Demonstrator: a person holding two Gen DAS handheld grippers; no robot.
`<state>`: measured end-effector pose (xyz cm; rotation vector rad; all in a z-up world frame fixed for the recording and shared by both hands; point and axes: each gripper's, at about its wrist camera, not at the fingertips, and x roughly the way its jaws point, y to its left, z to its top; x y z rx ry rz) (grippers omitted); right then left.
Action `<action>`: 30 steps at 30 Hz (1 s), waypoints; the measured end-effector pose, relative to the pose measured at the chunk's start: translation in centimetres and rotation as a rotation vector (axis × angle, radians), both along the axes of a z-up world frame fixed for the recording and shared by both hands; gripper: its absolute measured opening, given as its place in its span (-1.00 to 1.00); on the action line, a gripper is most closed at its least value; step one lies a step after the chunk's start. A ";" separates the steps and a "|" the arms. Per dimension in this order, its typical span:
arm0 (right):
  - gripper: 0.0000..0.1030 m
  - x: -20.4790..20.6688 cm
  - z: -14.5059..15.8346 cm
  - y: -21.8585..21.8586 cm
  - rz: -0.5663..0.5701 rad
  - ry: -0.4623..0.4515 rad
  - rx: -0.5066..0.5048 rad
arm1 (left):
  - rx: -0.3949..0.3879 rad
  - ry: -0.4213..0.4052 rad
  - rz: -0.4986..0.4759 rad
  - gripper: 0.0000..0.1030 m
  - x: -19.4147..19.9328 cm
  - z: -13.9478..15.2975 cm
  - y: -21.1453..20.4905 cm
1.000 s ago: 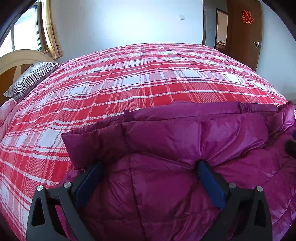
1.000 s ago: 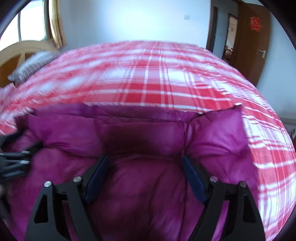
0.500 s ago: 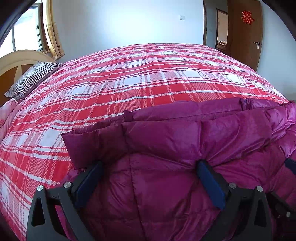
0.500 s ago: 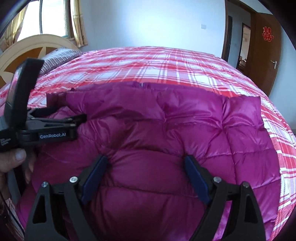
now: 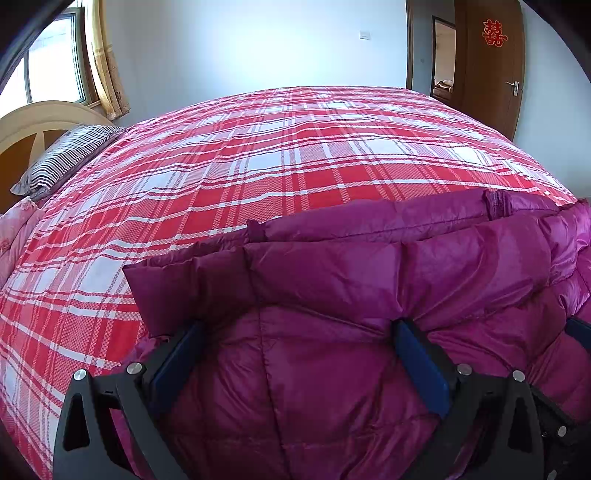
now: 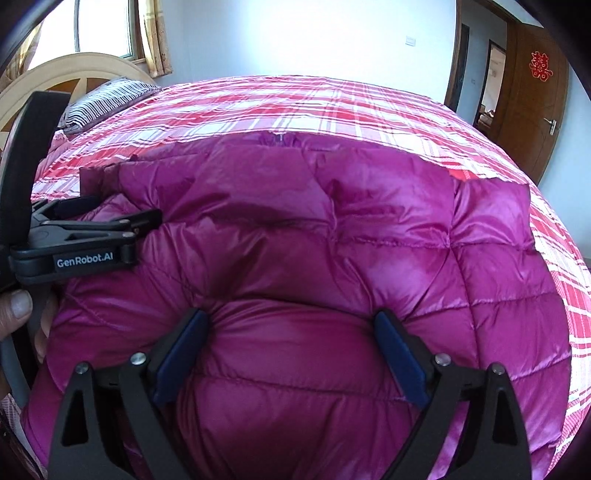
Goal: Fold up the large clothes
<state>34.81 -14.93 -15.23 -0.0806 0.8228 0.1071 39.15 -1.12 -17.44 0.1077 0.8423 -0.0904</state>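
One quilted magenta down jacket [image 5: 332, 295], spread at the near edge of the bed. One bed, under a single red-and-white plaid cover [image 5: 277, 155]. One striped pillow [image 5: 66, 155] at the far left corner, by one curved headboard [image 5: 40, 118]. One patch of pink floral bedding [image 5: 14, 236] at the left edge. Two grippers: left gripper [image 5: 295, 354] and right gripper [image 6: 291, 350], each with two blue-padded fingers spread wide against the jacket. One window [image 5: 51, 70], one curtain [image 5: 107, 70], one brown door [image 5: 487, 62] bearing one red paper ornament [image 5: 494, 32], one wall switch [image 5: 365, 34].
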 end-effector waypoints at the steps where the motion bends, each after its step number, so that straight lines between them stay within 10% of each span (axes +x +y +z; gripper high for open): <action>1: 0.84 0.0 0.0 0.0 -0.001 0.000 -0.001 | 0.001 0.000 0.000 0.98 0.0 0.0 0.0; 19: 0.89 0.2 -0.4 -0.2 0.002 0.004 0.021 | -0.068 -0.063 -0.018 0.98 -6.4 5.3 6.1; 30: 0.89 -0.1 -0.3 -0.5 0.006 -0.010 0.041 | -0.460 0.092 0.006 0.98 -10.4 0.6 12.7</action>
